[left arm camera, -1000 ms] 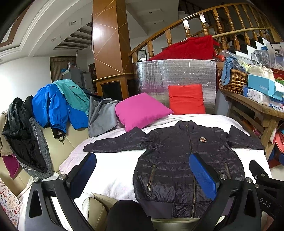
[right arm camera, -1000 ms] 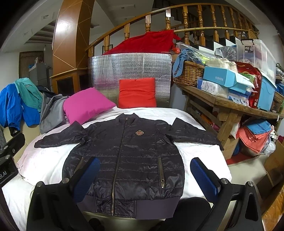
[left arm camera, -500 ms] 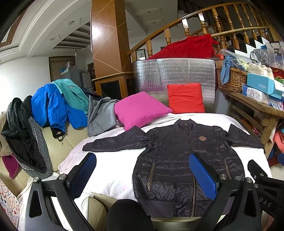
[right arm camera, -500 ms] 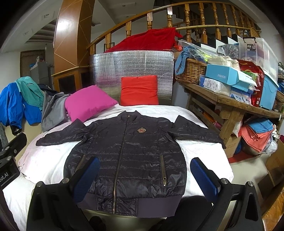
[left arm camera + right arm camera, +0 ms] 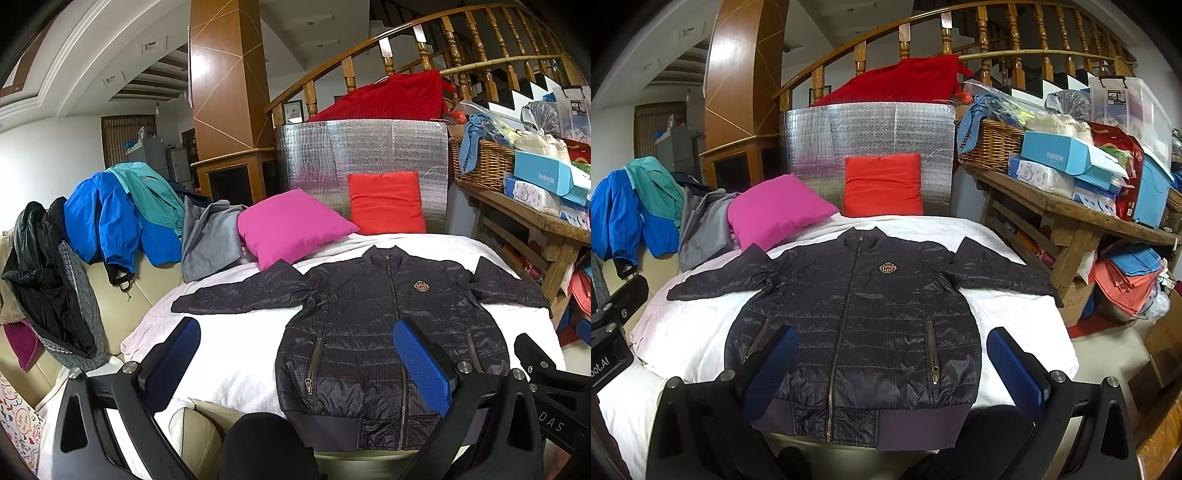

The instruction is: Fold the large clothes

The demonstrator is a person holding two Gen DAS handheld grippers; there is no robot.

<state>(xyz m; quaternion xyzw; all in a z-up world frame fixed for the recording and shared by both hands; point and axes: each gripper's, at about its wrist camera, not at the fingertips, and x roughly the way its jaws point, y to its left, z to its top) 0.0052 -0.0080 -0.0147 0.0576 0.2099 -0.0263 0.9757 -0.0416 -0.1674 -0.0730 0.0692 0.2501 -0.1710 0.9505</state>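
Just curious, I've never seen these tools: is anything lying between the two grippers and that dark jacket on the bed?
Nothing visible. The dark jacket lies flat and uncovered on the white blanket; the left gripper and right gripper are open just before its hem.

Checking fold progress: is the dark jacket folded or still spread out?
Spread out. The dark jacket lies flat on the white cover, zipped, both sleeves extended sideways.
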